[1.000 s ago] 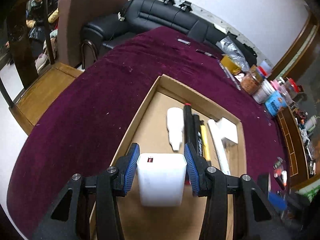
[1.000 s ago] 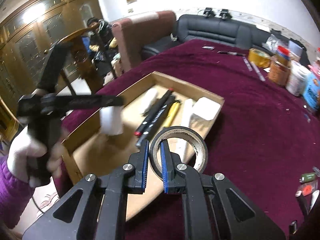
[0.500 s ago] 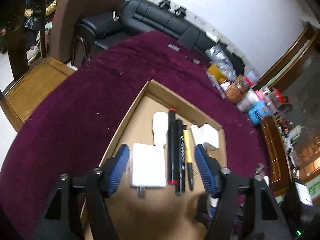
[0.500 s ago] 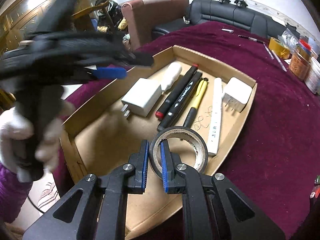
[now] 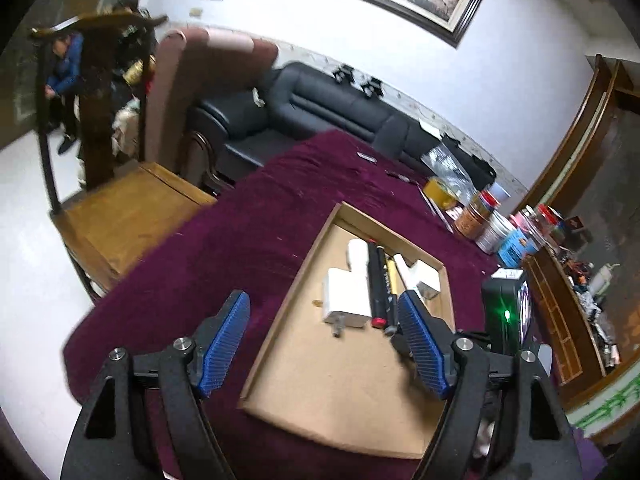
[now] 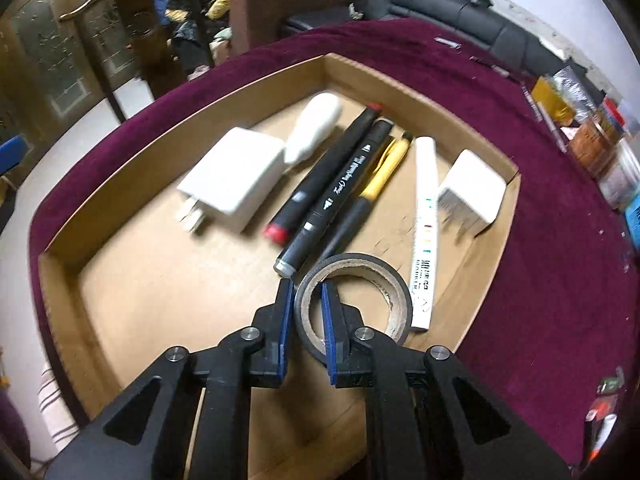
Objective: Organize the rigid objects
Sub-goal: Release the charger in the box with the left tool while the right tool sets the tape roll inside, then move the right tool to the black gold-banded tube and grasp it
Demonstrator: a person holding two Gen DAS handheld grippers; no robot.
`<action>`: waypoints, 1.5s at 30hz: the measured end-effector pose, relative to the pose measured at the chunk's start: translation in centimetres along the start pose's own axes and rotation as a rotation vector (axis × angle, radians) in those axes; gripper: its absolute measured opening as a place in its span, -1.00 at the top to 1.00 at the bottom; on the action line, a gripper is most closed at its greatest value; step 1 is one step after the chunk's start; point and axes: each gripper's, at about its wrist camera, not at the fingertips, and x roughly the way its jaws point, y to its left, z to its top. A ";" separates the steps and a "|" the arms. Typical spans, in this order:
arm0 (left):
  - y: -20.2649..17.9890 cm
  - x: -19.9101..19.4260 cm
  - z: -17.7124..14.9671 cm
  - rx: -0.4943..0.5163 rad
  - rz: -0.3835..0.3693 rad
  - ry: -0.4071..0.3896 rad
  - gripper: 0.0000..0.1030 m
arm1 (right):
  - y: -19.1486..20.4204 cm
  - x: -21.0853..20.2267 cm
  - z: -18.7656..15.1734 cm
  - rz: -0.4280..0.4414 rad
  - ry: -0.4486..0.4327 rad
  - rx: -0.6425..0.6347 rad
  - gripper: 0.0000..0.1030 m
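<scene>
- Gripping a roll of black tape (image 6: 362,300), the right gripper (image 6: 306,322) has its jaws narrow, one blue pad inside the cardboard core and one outside, pinching the roll's wall; the roll stands on edge over the near part of the cardboard tray (image 6: 156,160), its open hole facing sideways across the view.
- The left gripper (image 5: 324,344) hangs above the tray's near end with nothing between its pads; its jaws have just been opening and stand wide.
- The white charger (image 6: 236,176) lies flat in the tray, prongs pointing toward the near-left wall.
- Just beside it, a white bottle-shaped piece (image 6: 314,128), two black markers (image 6: 328,176), a yellow-and-black pen (image 6: 376,184) and a white stick with coloured marks (image 6: 425,216) lie roughly parallel, long axes running from the far wall toward the camera.
- A second white plug block (image 6: 472,194) sits by the tray's right wall.
- The tray rests on a maroon tablecloth (image 6: 540,280).
</scene>
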 end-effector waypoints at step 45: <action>-13.9 -1.4 -6.3 0.307 -0.142 0.079 -0.43 | -32.4 -17.3 -24.3 -0.262 -0.233 0.783 -0.07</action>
